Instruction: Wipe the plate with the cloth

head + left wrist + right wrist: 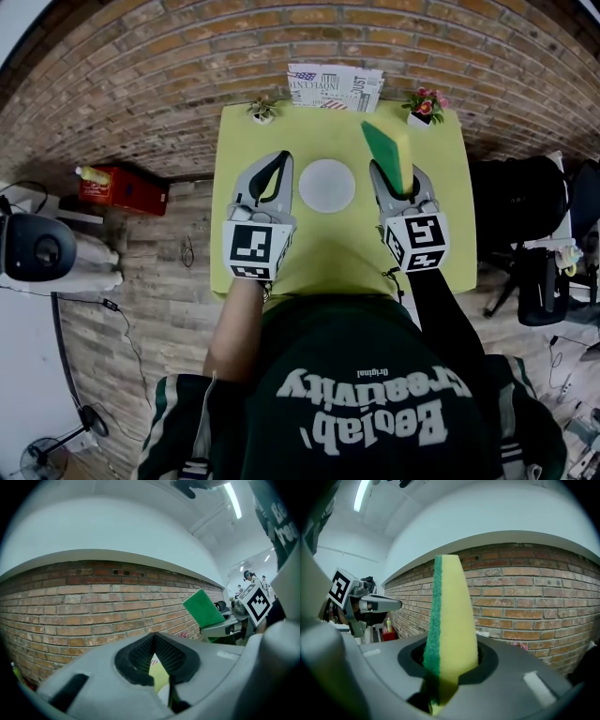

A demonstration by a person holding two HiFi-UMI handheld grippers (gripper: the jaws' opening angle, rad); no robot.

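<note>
Your shirt (370, 412) reads "Beolab Creativity". On the yellow-green table (442, 211), the white plate (326, 185) lies between both grippers. Your right gripper (450, 660) clamps the sponge (450, 616) just right of the plate. Its long axis points along the jaws toward the brick wall (169, 84), green face leftward. Your left gripper (153, 638) has its tips together on nothing.

The left claw (279, 159), on a bare forearm (234, 328), points forward with its jaws tip to tip and nothing between them. Beside it the right claw (396, 178), on a dark sleeve (450, 319), clamps a sponge (384, 145) that juts past its tips.
</note>
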